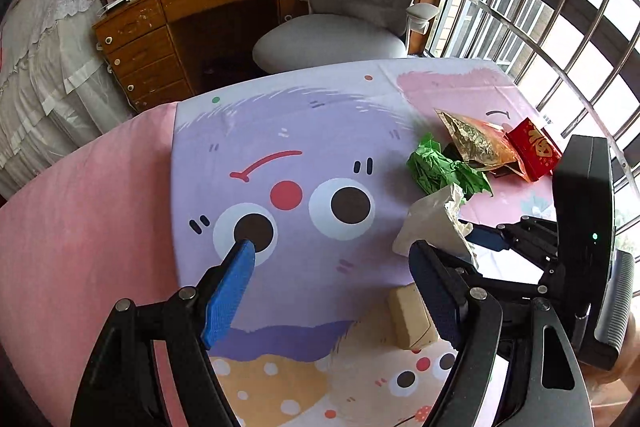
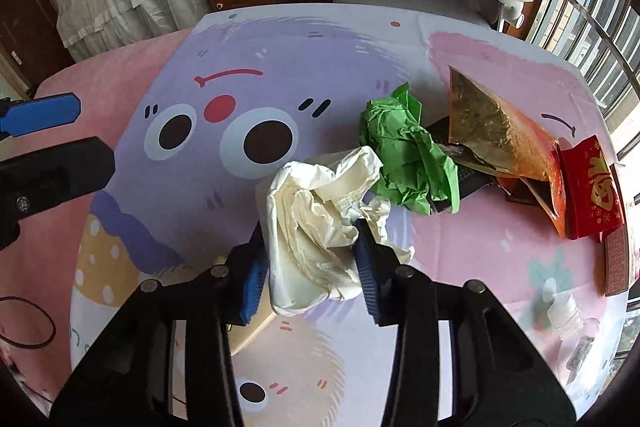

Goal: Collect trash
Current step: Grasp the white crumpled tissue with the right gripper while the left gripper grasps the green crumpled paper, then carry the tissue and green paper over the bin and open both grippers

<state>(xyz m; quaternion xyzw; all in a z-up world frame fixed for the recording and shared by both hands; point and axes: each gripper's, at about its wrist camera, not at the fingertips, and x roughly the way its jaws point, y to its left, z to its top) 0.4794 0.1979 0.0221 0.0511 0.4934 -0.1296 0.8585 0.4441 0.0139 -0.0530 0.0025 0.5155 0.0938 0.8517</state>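
The crumpled white tissue [image 2: 320, 227] is sitting between the blue pads of the right gripper [image 2: 310, 259], pinched on both sides and lying near the middle of the cartoon-printed cloth [image 2: 240, 47]; just beyond it, crumpled green paper [image 2: 404, 155], a gold-and-orange foil bag [image 2: 496, 135] and a red envelope [image 2: 592, 187] are waiting uncollected, so the task is looking barely begun; the left gripper [image 1: 332, 267] is hovering wide open, holding nothing.

cream tissue [image 2: 316, 227]; green paper [image 2: 404, 155]; red packet [image 2: 592, 187]; cartoon-print cloth [image 2: 280, 47]
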